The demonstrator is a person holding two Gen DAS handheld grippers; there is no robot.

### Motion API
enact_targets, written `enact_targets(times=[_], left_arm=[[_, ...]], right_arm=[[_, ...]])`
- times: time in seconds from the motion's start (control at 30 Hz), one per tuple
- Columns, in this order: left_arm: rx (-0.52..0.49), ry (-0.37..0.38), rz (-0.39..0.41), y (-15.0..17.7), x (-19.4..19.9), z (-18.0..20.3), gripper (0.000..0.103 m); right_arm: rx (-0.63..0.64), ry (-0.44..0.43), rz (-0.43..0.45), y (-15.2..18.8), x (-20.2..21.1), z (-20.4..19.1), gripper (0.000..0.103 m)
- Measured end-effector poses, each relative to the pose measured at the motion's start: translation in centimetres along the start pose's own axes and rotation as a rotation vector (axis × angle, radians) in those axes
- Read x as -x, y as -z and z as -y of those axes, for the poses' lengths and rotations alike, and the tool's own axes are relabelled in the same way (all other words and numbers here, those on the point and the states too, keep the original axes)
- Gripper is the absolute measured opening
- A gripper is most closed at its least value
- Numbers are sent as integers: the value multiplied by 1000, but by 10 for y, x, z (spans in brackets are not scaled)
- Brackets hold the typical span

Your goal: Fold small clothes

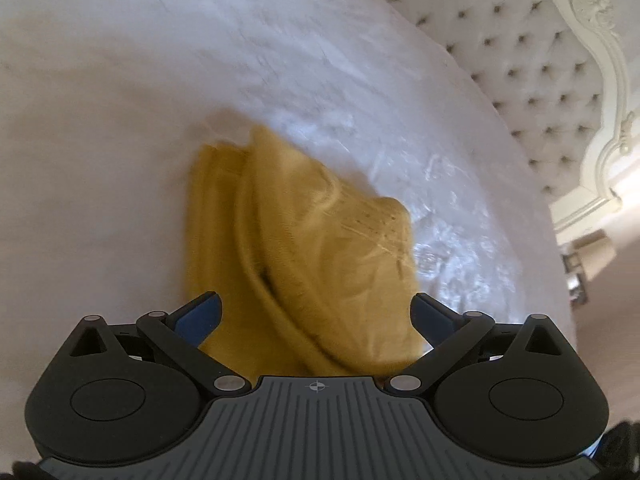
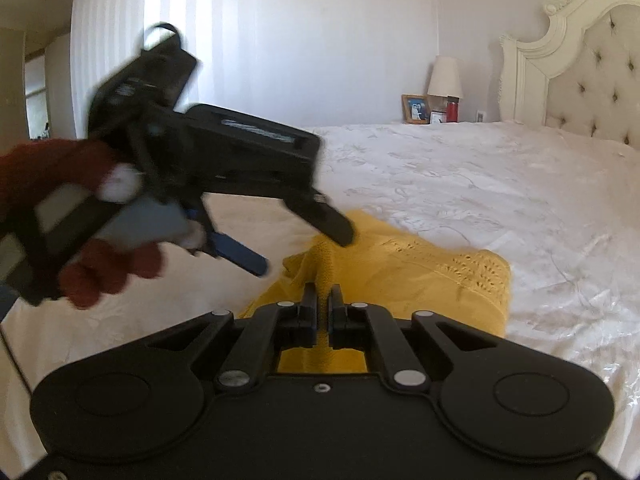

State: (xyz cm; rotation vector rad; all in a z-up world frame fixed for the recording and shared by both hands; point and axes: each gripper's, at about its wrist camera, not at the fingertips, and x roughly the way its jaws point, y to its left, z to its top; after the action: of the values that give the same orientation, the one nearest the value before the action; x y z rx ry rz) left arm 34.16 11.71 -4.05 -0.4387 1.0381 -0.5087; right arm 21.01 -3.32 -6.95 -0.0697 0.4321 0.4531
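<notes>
Between right gripper (image 2: 323, 300) fingers: pinched fold of yellow garment (image 2: 420, 272).

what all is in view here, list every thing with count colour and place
garment: one, mustard yellow knit, crumpled on the bed, a fold of it pinched in the right gripper
bed: one, white shiny cover, under the garment
headboard: one, cream, tufted with carved frame, at the bed's far right end
lamp: one, cream shade, on the far side of the bed
photo frame: one, wooden, left of the lamp
red bottle: one, under the lamp
curtain: one, white, back wall
left gripper: one, black, blue pads, fingers open over the garment
right gripper: one, black, shut on the garment
gloved hand: one, dark red, holding the left gripper
</notes>
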Motion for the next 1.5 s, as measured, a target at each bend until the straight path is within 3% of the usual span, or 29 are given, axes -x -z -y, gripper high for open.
enact_targets(times=[0.37,0.4,0.47,0.53,0.6,0.63,0.8,0.93,1.0,1.03,1.1,1.17,1.27,1.33,1.4,1.5], left_arm=[[-58,-37,93,-33,-25,3,98],[-60,-45,95,-35,-27,4,86],[-60,-82,83,-40,-34,2,79],[-60,-124,57,-43,-43,1,66],[-66,-151,26,-44,-50,-1,18],[-61,-163,35,-43,-48,-1,14],[-146,-131,139,-32,-6,7,14],[-132,-160,102,-28,-10,-18,16],[-150,-195,88,-28,-22,-27,27],[-172,-205,108,-27,-23,-30,32],[-222,-253,157,-28,-22,-30,48],[-274,-301,187,-31,-20,-28,51],[-316,-348,240,-30,-6,-19,51],[-342,-332,265,-23,11,-13,57],[-368,-303,267,-9,24,-8,70],[-388,-281,257,16,37,-1,72]], right_arm=[[40,-45,6,8,6,-9,9],[40,-46,6,9,5,-9,9],[41,-50,5,11,6,-12,9],[43,-55,5,11,7,-14,9],[50,-58,5,11,7,-17,9],[56,-57,8,11,8,-19,9],[107,-76,31,10,17,-35,9],[205,-102,-52,25,-4,-62,10],[215,-115,-88,34,-14,-69,22],[223,-132,-110,37,-17,-72,22],[219,-176,-114,41,-13,-74,38],[177,-221,-100,40,-2,-68,45],[104,-220,-75,36,15,-51,46],[22,-207,-46,31,26,-33,52],[-61,-176,-20,26,33,-12,58],[-142,-99,-17,20,34,16,59]])
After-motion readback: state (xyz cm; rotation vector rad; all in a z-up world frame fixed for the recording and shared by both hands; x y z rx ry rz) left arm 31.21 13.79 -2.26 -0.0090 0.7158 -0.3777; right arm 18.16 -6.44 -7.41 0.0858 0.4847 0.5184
